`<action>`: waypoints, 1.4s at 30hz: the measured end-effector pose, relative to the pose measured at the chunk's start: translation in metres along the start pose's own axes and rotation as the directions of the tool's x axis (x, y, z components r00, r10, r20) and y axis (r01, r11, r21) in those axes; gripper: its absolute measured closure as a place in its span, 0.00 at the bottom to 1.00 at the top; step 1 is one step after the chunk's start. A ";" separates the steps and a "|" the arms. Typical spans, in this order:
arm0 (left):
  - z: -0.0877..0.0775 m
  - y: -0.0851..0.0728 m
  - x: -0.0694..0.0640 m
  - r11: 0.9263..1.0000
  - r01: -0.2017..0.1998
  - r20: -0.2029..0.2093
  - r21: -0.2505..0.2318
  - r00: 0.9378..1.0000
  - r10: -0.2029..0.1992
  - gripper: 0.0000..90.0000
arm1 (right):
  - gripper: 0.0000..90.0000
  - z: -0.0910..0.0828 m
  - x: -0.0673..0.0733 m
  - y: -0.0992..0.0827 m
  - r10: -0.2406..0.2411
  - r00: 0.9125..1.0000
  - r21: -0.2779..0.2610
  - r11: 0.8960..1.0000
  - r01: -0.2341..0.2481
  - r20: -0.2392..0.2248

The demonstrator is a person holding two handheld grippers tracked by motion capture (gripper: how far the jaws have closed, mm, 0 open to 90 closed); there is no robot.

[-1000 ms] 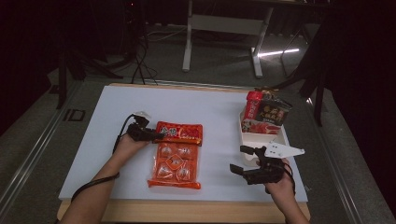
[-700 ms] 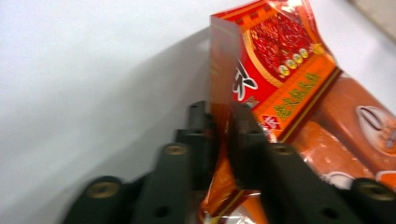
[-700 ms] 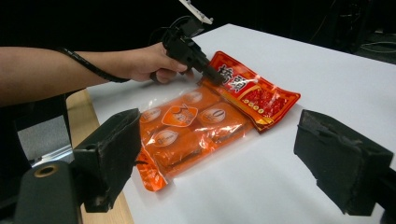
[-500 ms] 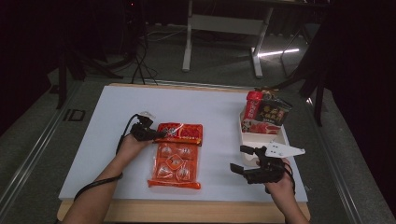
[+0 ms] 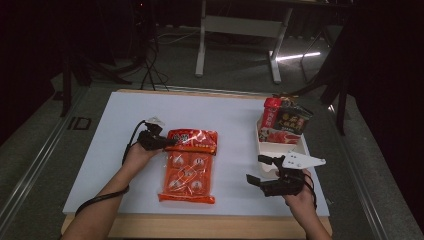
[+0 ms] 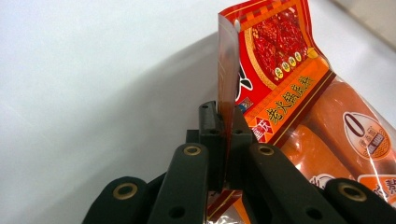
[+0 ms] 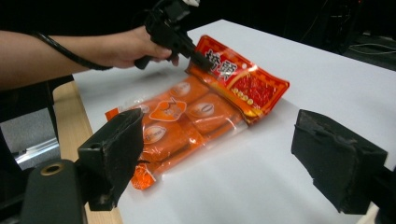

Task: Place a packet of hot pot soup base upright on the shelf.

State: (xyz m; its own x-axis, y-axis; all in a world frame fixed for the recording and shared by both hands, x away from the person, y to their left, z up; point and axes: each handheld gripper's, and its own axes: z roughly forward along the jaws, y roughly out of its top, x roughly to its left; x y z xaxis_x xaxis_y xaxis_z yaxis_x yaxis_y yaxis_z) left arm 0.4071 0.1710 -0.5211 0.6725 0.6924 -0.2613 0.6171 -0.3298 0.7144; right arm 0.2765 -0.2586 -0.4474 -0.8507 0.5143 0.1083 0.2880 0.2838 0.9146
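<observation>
Left gripper (image 5: 167, 143) has just been closing and now clamps the far-left corner of the sausage packet (image 5: 189, 166), mid-table on the white sheet (image 5: 230, 120). Right gripper (image 5: 267, 172) hovers near-right, jaws spread, grasping nothing.

White table top (image 5: 230, 120) on a wooden board, orange-red sausage packet (image 5: 188, 170) lying left of centre with its upper end lifted, white tray (image 5: 279, 146) of snack packs at the right edge

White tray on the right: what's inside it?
The white tray holds a red packet and a dark packet at its far end; whatever lies beneath them is covered.
</observation>
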 end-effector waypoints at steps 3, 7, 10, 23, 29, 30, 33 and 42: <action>-0.007 0.004 -0.004 1.000 -0.009 0.003 -0.018 1.000 0.009 1.00 | 0.18 0.000 0.001 0.001 -0.026 1.000 -0.008 1.000 0.026 0.010; -0.017 0.009 -0.010 0.999 -0.018 0.013 -0.035 1.000 0.019 1.00 | 0.17 -0.001 0.004 0.004 -0.059 0.998 -0.013 0.998 0.060 0.031; -0.024 0.011 -0.013 0.999 -0.023 0.022 -0.049 0.999 0.024 1.00 | 0.16 -0.002 0.005 0.006 -0.052 0.998 -0.017 0.998 0.052 0.036; -0.051 0.017 -0.030 0.993 -0.055 0.057 -0.107 0.997 0.061 1.00 | 0.11 -0.002 0.005 0.013 -0.013 0.998 -0.008 1.000 0.014 0.069; -0.064 0.017 -0.040 0.987 -0.073 0.078 -0.144 0.993 0.084 1.00 | 0.14 0.004 0.004 0.017 -0.008 0.998 0.003 1.000 0.008 0.061; -0.066 0.017 -0.041 0.986 -0.075 0.082 -0.149 0.993 0.088 1.00 | 0.15 0.005 0.003 0.018 -0.005 0.998 0.003 1.000 0.005 0.061; -0.071 0.017 -0.046 0.982 -0.085 0.096 -0.168 0.990 0.102 1.00 | 0.16 0.009 0.001 0.020 -0.005 0.998 0.001 1.000 0.005 0.066; -0.082 0.014 -0.057 0.971 -0.112 0.114 -0.209 0.984 0.138 1.00 | 0.22 0.022 -0.004 0.028 0.015 0.998 0.008 1.000 -0.016 0.053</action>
State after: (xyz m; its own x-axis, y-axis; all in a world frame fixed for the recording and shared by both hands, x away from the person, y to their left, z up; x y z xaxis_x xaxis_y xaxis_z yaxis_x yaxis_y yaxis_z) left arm 0.3438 0.1798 -0.4433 0.7935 0.5626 -0.2320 0.4382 -0.2638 0.8593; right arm 0.2981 -0.2350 -0.4311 -0.8215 0.5611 0.1015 0.3052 0.2822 0.9095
